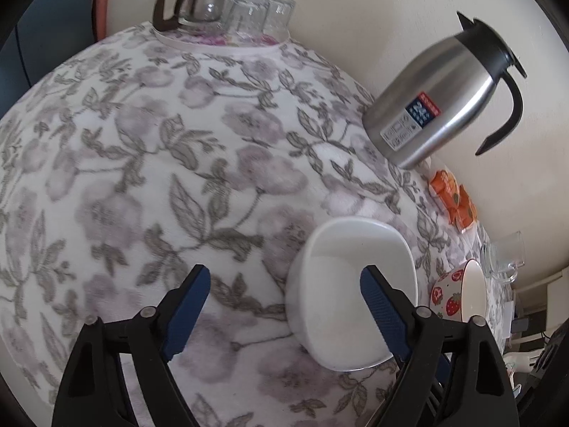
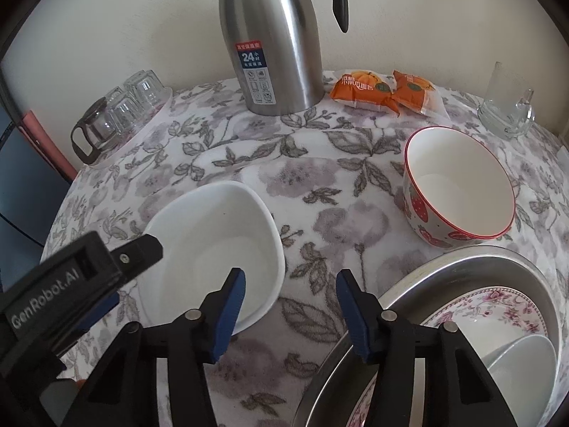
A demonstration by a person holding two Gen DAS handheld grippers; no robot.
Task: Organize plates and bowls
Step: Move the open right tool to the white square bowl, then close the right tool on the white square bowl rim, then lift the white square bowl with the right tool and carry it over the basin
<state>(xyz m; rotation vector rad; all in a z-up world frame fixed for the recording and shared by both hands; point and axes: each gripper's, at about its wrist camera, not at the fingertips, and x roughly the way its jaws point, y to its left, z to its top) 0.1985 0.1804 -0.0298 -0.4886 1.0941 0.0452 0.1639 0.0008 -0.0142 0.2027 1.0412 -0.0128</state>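
A white, squarish bowl (image 1: 352, 284) (image 2: 213, 249) sits upright on the floral tablecloth. My left gripper (image 1: 284, 302) is open and straddles the bowl's near wall: one finger is inside the bowl, the other outside over the cloth, and neither pad presses on it. That gripper's black finger (image 2: 142, 249) shows at the bowl's left edge in the right wrist view. My right gripper (image 2: 291, 309) is open over the bowl's right rim, gripping nothing. A strawberry-patterned bowl (image 2: 458, 185) (image 1: 451, 295) stands to the right. A metal basin (image 2: 462, 259) holds a floral plate (image 2: 498, 306) and a white bowl (image 2: 522, 366).
A steel thermos jug (image 2: 277, 35) (image 1: 437, 96) stands by the wall. A glass pot with upturned glasses (image 2: 117, 117) (image 1: 220, 7) sits on a round tray at the table's far left. Orange snack packets (image 2: 384, 89) and a glass pitcher (image 2: 505, 114) lie at the back right.
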